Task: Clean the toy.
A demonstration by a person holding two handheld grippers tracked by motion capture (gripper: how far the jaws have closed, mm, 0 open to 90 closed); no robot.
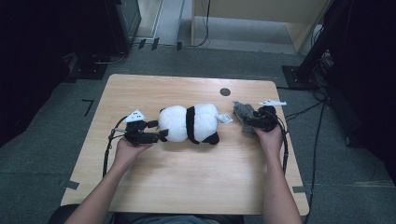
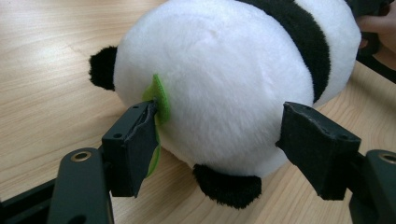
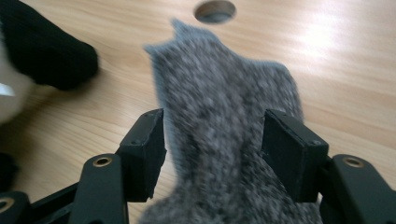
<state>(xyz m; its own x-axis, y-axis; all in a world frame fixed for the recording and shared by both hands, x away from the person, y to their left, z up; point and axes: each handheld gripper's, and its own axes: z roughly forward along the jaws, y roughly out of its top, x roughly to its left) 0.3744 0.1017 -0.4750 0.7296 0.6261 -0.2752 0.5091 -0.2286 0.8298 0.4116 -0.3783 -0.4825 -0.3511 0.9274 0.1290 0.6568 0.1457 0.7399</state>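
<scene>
Your two forearms come in nearest the high camera, one hand on each gripper, so that makes two grippers on one table (image 1: 154, 186).

Your left gripper (image 1: 161, 133) lies low at the left end of the one panda (image 1: 189, 122), pointing at it. In the left gripper view its two jaws stand partly open around the white rump. One pad touches a small green tab (image 2: 159, 95) that sticks out of the fur, and the other pad stands just beside the plush; whether it presses there you cannot tell from the picture. The grip has not shut on anything.

The panda lies on its side near the middle of the table, with one black band around its body. In the left gripper view you can count two black paws: one at the far left edge of the body (image 2: 102, 67) and one underneath (image 2: 229, 186). One white label (image 1: 224, 118) sticks out at the panda's right end.

Your right gripper (image 1: 250, 122) sits at the one grey cloth (image 1: 242, 112), just right of the panda and apart from it. In the right gripper view the jaws are half open with the cloth (image 3: 224, 140) between them, both pads close to its edges without squeezing it. One round hole (image 1: 225, 92) lies in the tabletop behind the cloth.
</scene>
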